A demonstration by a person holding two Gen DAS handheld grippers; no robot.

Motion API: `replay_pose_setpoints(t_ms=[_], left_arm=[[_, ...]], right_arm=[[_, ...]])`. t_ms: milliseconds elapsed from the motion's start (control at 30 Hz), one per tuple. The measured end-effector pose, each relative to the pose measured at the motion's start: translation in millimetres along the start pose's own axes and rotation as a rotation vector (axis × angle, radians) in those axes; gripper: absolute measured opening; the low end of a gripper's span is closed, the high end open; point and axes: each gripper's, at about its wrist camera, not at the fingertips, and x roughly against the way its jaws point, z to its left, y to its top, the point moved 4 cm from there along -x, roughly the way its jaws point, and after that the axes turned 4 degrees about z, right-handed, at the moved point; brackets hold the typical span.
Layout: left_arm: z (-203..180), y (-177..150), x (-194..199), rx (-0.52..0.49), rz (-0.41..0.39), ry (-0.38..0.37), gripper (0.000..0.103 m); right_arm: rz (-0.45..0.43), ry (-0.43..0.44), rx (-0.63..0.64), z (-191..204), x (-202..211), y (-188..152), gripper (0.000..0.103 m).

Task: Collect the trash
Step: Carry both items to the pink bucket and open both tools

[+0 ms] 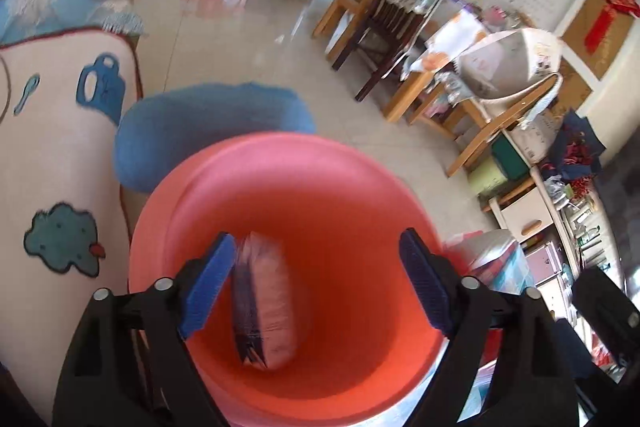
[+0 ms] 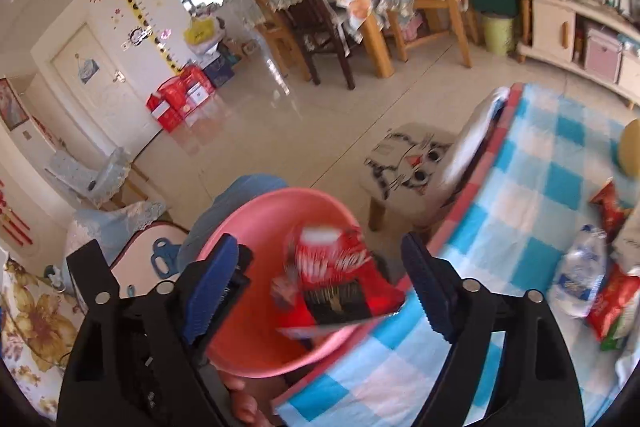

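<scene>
Pink bin [image 1: 320, 187]: holds one pinkish packet [image 1: 262, 303], beside the left gripper [image 1: 316, 283], jaws spread. Right gripper [image 2: 324, 287], jaws spread, above the bin; red wrapper [image 2: 340, 287] loose between them, blurred.

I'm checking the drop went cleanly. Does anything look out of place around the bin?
Mostly fine. The pink packet lies inside the red bin, and the red wrapper is blurred above its rim, apparently falling in. The plastic bottle and snack bags remain on the checked cloth.

Pink bin [image 2: 256, 355] mouth stood open from above; cat stool [image 2: 408, 171] and checked table [image 2: 532, 187] crowded beside it.
</scene>
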Motion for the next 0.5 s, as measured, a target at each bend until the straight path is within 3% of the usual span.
replay_pose_setpoints(t_ms=[233,400,500], left_arm=[[-3,-2,6,-0.002,-0.019,0.005,0.088],[-4,-1,10,-0.007,-0.043,-0.006,0.089],[-14,-4,15,-0.036,-0.081,-0.071,0.089]], right_arm=[[-0.053,0.061,-0.125,-35,27,-7,0.088],[-0.057,-0.044,-0.089,-51,46,-13,0.091],[-0.072,-0.133,-0.067,-66,67,-27,0.093]])
